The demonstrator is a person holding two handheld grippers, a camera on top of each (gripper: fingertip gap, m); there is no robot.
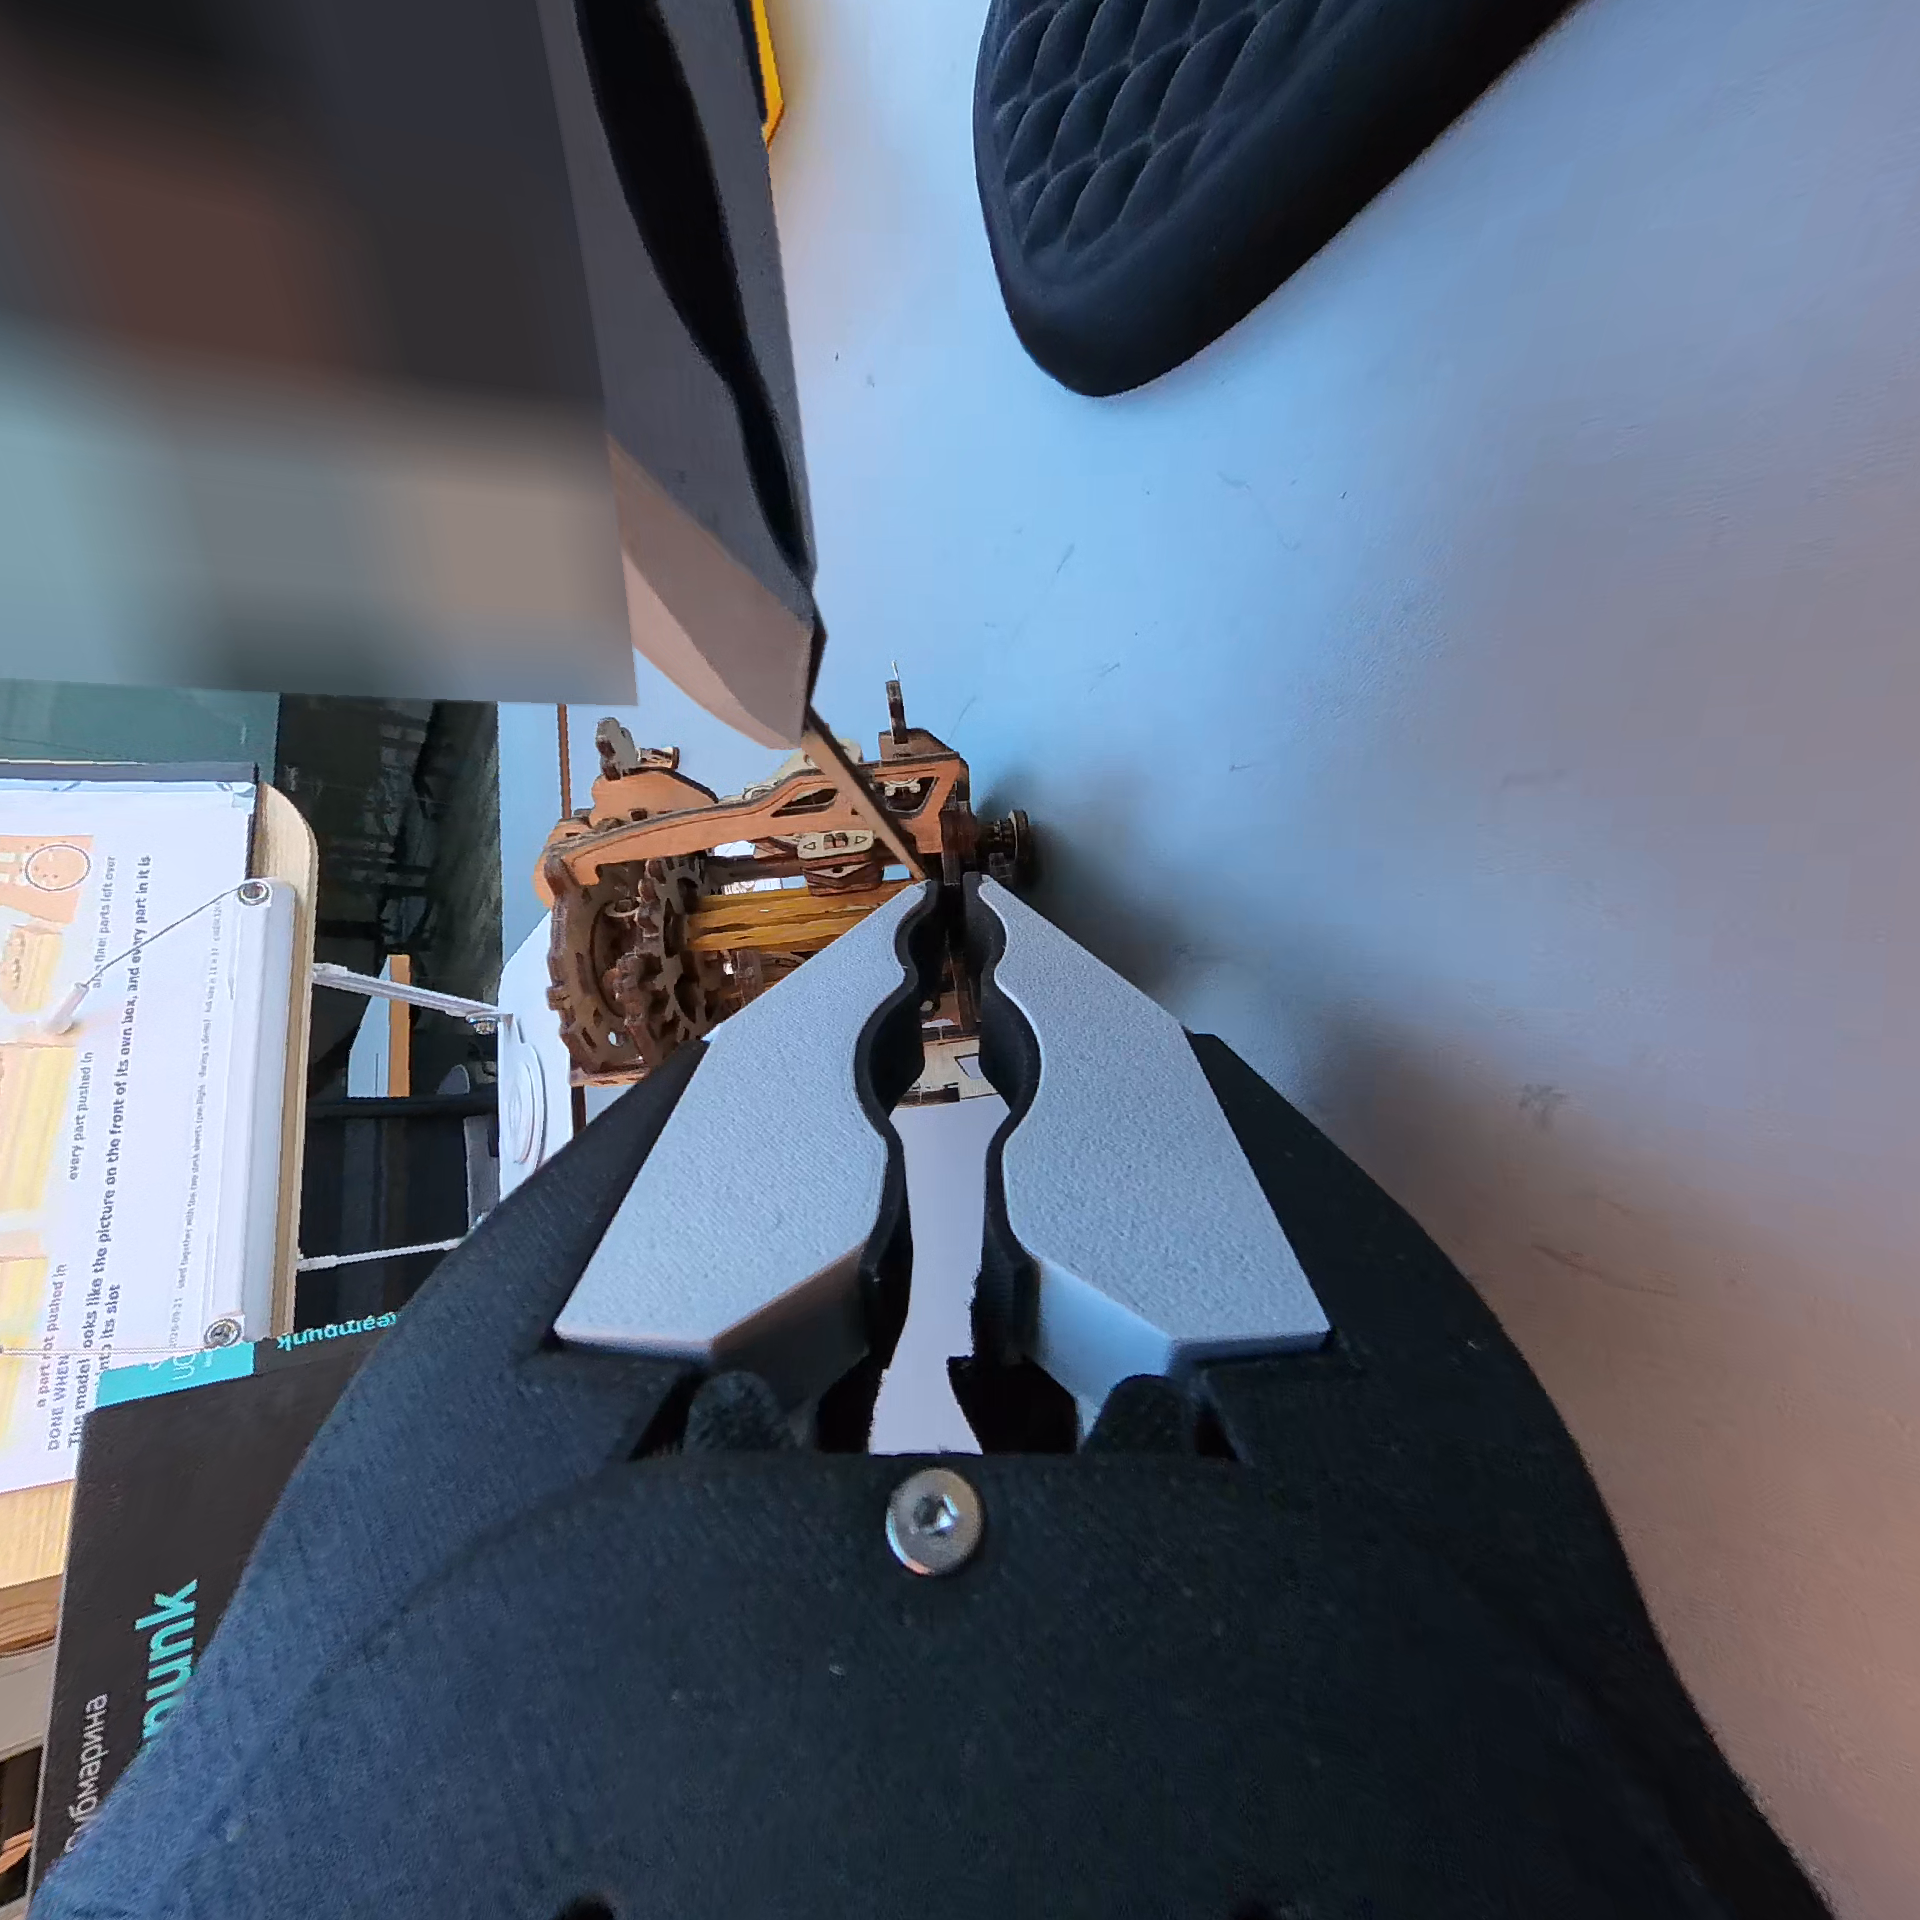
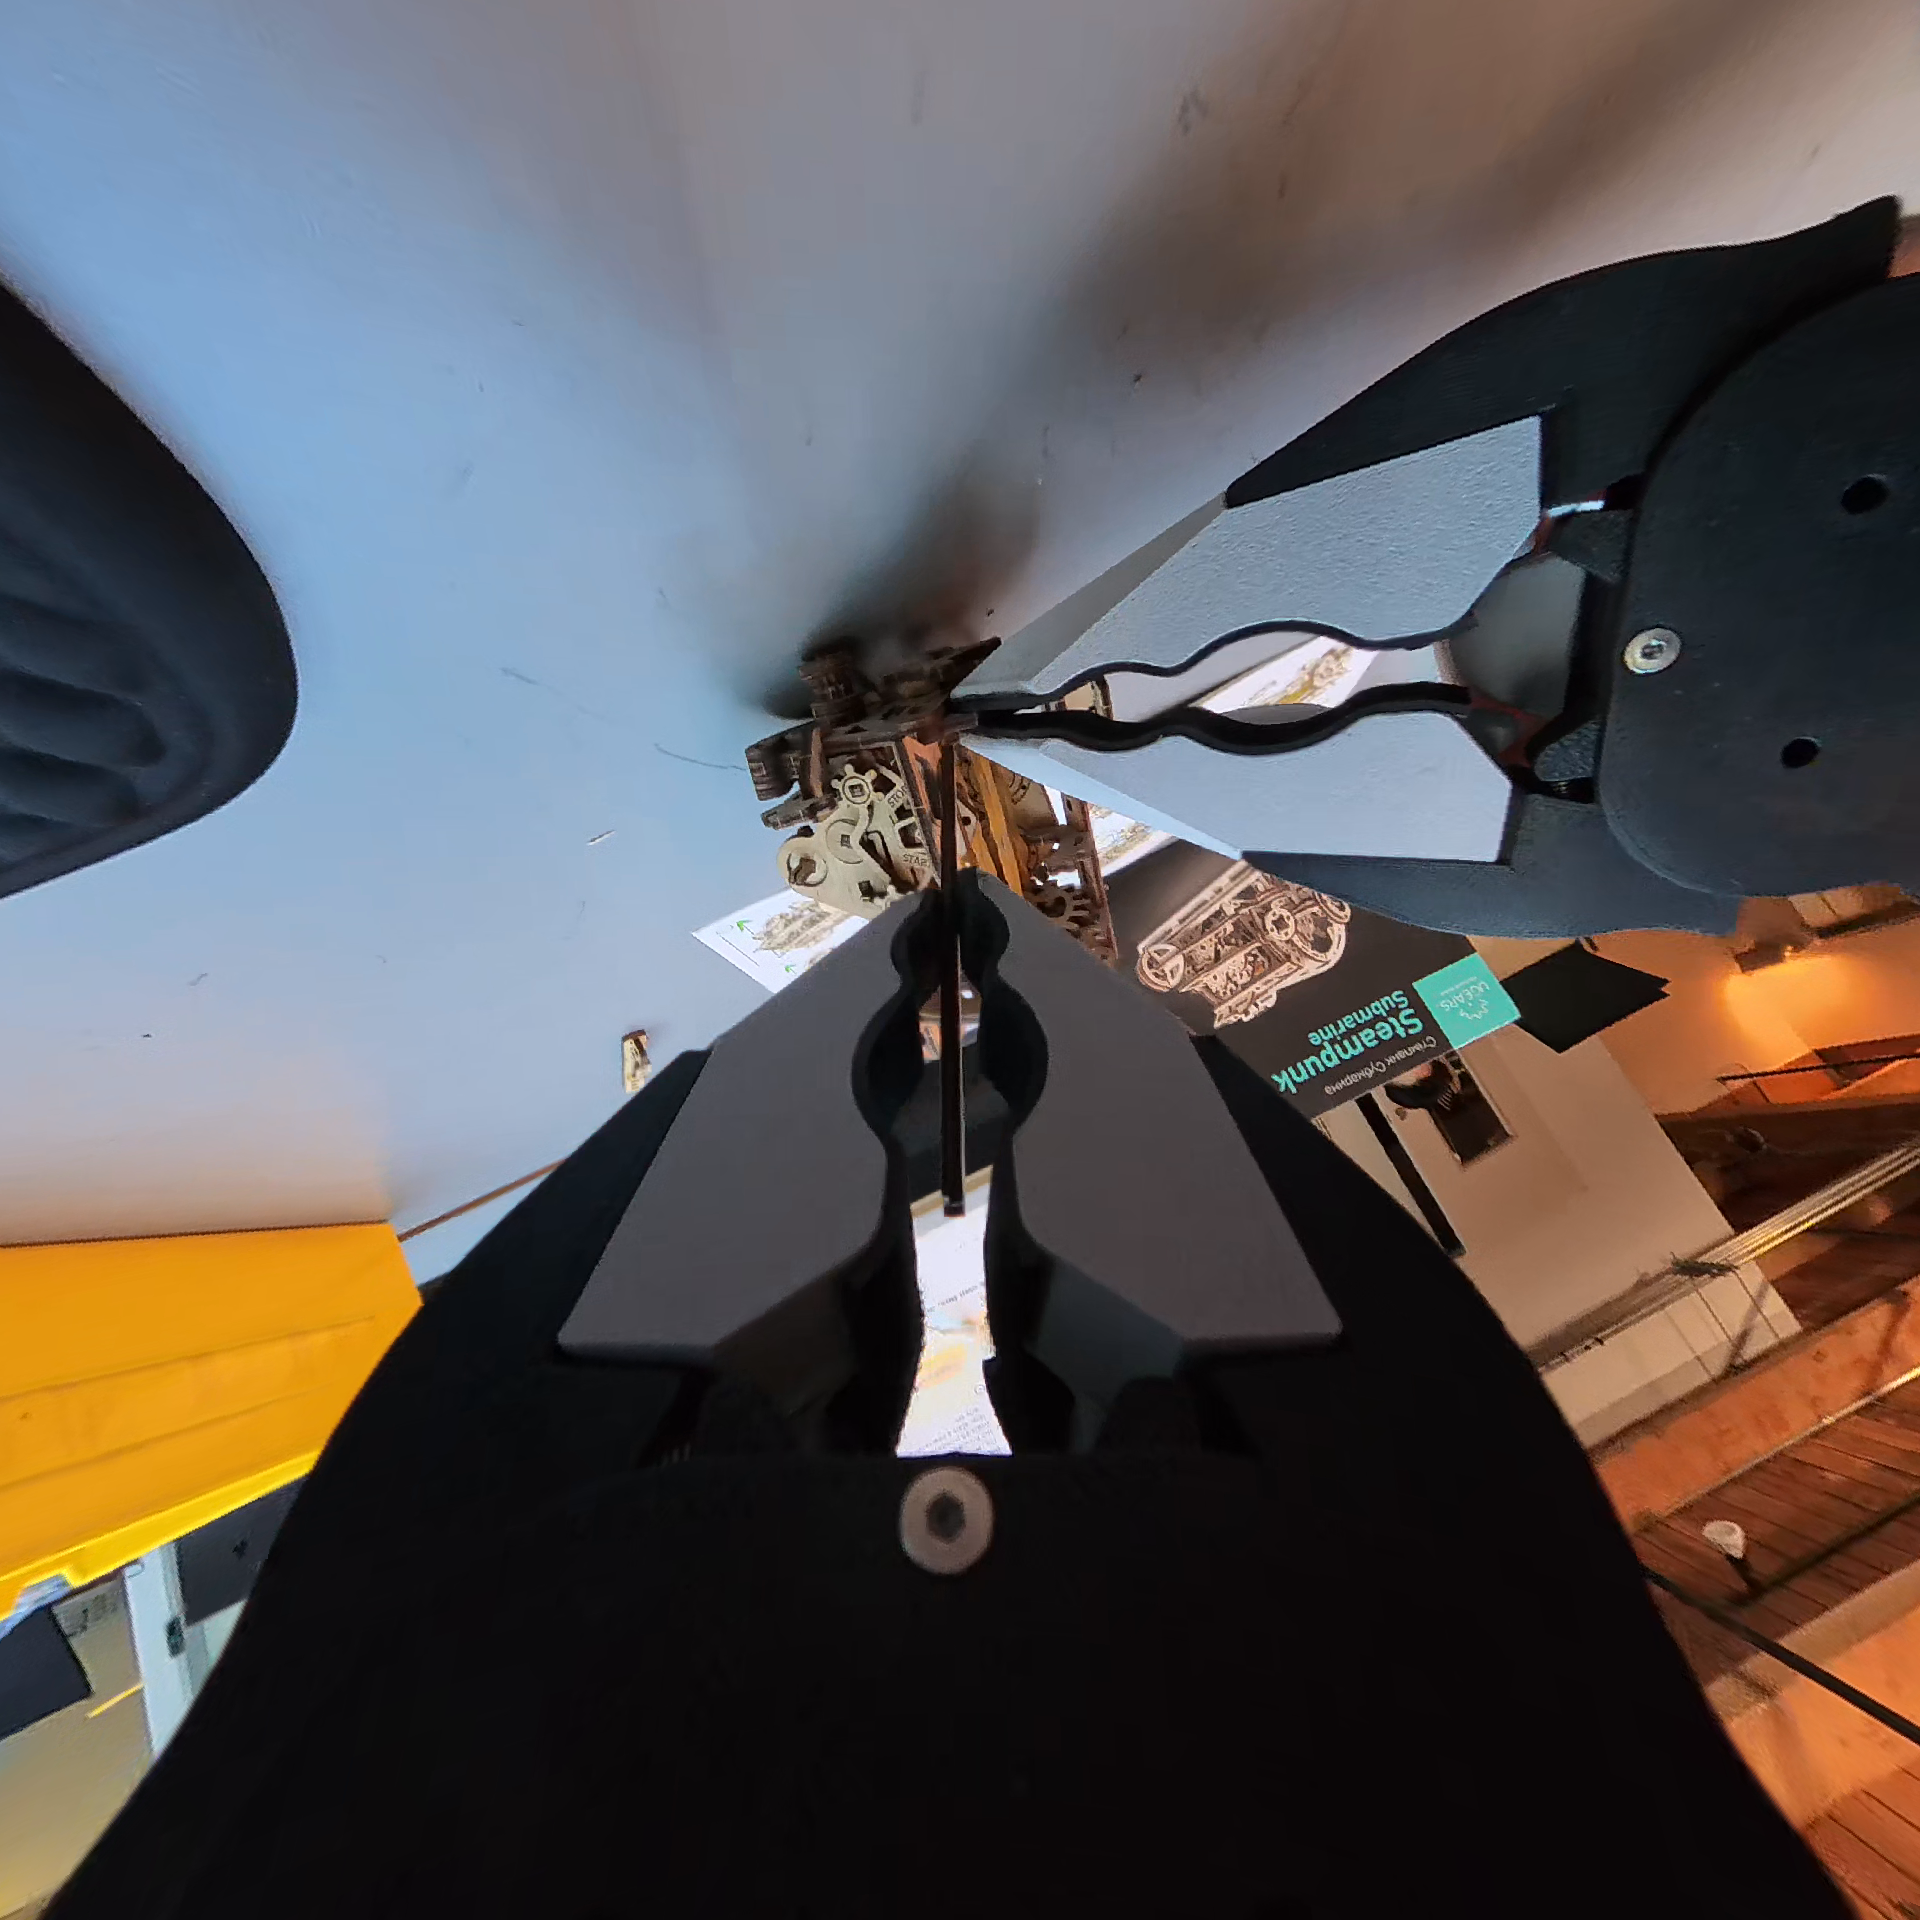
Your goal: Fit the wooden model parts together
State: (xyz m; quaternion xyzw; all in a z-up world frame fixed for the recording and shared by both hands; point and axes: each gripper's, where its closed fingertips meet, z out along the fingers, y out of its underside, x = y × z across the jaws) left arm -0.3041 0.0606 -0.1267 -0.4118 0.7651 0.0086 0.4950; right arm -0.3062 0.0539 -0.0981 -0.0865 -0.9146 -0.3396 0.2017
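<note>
The wooden model [image 1: 727,914], a brown frame with gears and a yellow band, stands on the white table [image 1: 1455,727]. My left gripper [image 1: 948,891] is shut on the model's near right edge. My right gripper [image 2: 951,885] is shut on a thin black rod [image 2: 951,1039] that runs up between its fingers to the model [image 2: 862,800]. In the left wrist view the right gripper [image 1: 805,675] comes in from the upper left, and the rod [image 1: 862,800] slants down into the model's top. In the right wrist view the left gripper [image 2: 971,698] reaches in from the right and clamps the model.
A black quilted pad [image 1: 1247,156] lies on the table beyond the model. A black kit box [image 2: 1351,997] and an instruction sheet on a wooden board [image 1: 125,1039] stand to one side. A small loose wooden piece [image 2: 635,1055] lies on the table. A yellow object [image 2: 187,1382] sits at the edge.
</note>
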